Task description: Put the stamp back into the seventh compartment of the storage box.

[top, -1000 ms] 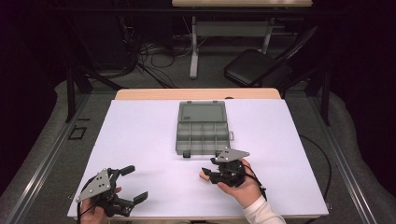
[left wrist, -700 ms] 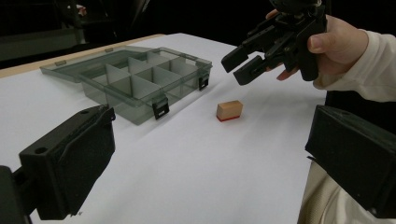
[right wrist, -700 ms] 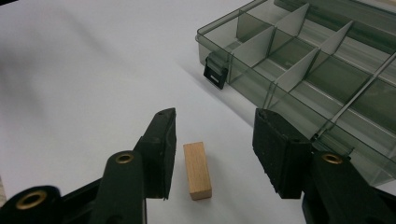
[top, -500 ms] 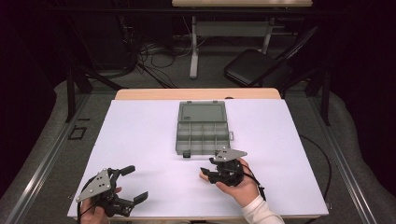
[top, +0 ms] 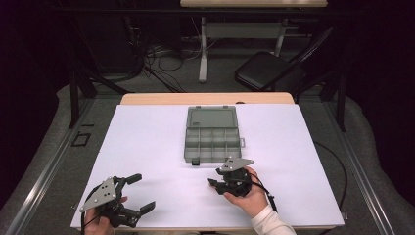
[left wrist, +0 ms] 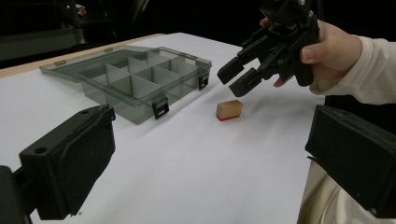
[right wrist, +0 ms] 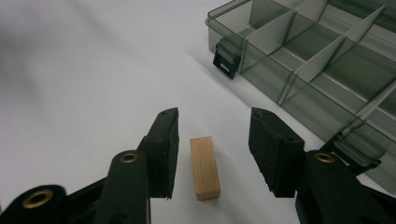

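As before, right tool (right wrist: pixel 212 151) (jaws parted) above wooden block (right wrist: pixel 204 167).

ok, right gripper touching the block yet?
Apart. Left gripper view shows the right gripper hanging above the block, white table between them; right gripper view shows gaps on both sides.

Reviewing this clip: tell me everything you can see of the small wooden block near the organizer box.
The wooden block is a small, plain rectangular piece of pale wood with a reddish edge along its base in the left gripper view. It lies flat on the white table, just in front of the open compartment box, apart from it. The right gripper hangs open over it, one of the fingers on either side, with visible gaps, so nothing but the table touches it.
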### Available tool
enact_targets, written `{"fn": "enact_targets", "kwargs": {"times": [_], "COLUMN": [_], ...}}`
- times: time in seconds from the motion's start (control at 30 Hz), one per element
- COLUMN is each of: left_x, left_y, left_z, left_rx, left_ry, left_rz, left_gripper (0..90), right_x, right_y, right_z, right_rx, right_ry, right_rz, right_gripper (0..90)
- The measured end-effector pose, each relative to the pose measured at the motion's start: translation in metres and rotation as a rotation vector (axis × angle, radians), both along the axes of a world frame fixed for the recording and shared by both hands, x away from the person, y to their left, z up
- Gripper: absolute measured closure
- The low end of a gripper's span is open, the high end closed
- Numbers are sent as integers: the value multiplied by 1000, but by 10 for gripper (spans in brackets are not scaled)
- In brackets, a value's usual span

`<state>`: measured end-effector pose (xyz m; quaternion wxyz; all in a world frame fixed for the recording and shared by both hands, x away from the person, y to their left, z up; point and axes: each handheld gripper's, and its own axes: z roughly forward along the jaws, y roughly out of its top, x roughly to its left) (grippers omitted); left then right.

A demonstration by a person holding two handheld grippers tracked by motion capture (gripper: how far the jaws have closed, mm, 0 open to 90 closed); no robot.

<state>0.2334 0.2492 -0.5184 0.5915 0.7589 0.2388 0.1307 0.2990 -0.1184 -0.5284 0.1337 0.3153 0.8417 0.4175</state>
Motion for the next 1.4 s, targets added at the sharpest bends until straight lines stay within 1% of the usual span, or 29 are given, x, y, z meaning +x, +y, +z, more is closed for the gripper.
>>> {"fn": "enact_targets", "kwargs": {"times": [0.03, 0.07, 0.17, 0.3, 0.33, 0.6, 0.67, 0.87, 1.2, 1.4], "left_x": [0, 0, 0, 0, 0, 0, 0, 0, 0, 0], "left_y": [0, 0, 0, 0, 0, 0, 0, -1, 0, 0], "left_z": [0, 0, 0, 0, 0, 0, 0, 0, 0, 0], "left_rx": [0, 0, 1, 1, 1, 1, 2, 2, 3, 5], "left_ry": [0, 0, -1, 0, 0, -3, -3, -3, -3, -3], "left_rz": [0, 0, 0, -1, -1, -2, -1, 0, 1, 1], "left_gripper": [11, 11, 12, 11, 11, 11, 12, 12, 12, 12], "right_x": [0, 0, 0, 0, 0, 1, 2, 2, 2, 2], "right_y": [1, 1, 3, 4, 4, 5, 5, 7, 5, 4], "right_z": [-1, -1, -3, -5, -5, -8, -10, -14, -17, -18], "right_rx": [-9, -14, -33, -45, -55, -61, -60, -76, -81, -80], "right_ry": [5, -1, -1, 0, 1, 14, 24, 34, 44, 47], "right_rz": [4, 8, 16, 30, 32, 34, 41, 49, 47, 49], "right_gripper": [548, 556, 577, 604, 610, 647, 662, 703, 713, 733]}}
